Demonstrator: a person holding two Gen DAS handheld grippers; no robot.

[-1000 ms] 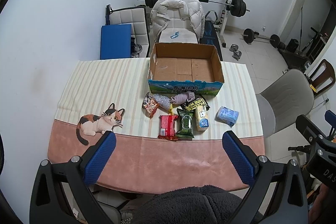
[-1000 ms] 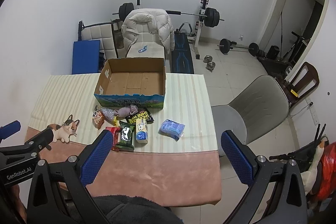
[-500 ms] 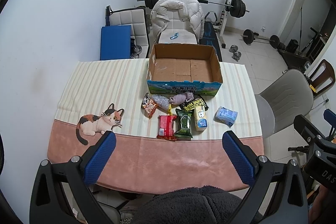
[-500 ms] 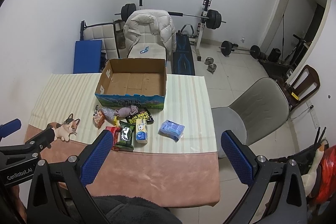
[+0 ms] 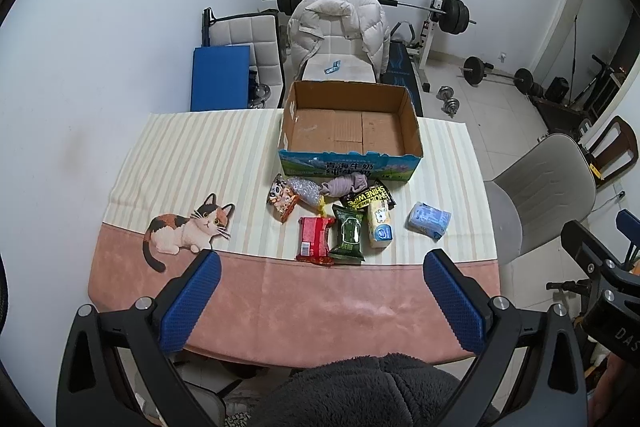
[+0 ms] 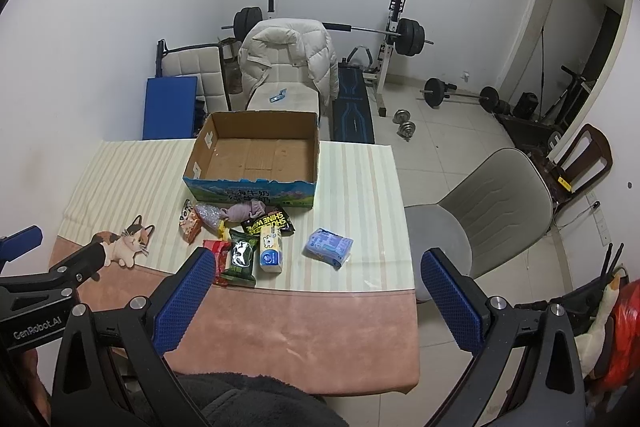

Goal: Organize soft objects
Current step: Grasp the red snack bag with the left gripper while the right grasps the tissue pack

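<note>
An empty cardboard box (image 5: 348,131) (image 6: 256,155) stands on the table's far side. In front of it lies a cluster of soft packs: a red pack (image 5: 314,239), a green pack (image 5: 349,234) (image 6: 241,257), a yellow pack (image 5: 379,223) (image 6: 271,247), a black wipes pack (image 5: 368,194) (image 6: 269,221), a grey cloth (image 5: 344,183) (image 6: 244,211), a silver pouch (image 5: 302,189) and an orange snack bag (image 5: 283,201) (image 6: 189,225). A blue tissue pack (image 5: 429,219) (image 6: 329,246) lies apart to the right. My left gripper (image 5: 320,301) and right gripper (image 6: 316,297) hover open above the near table edge, holding nothing.
The table wears a striped and pink cloth (image 5: 192,155) with a cat print (image 5: 188,227). A grey chair (image 6: 488,211) stands at the table's right. A jacket-draped chair (image 5: 340,31), a blue mat (image 5: 220,77) and weight equipment (image 6: 404,35) stand behind.
Both views shift only slightly; the grippers stay open and the objects on the table have not moved.
</note>
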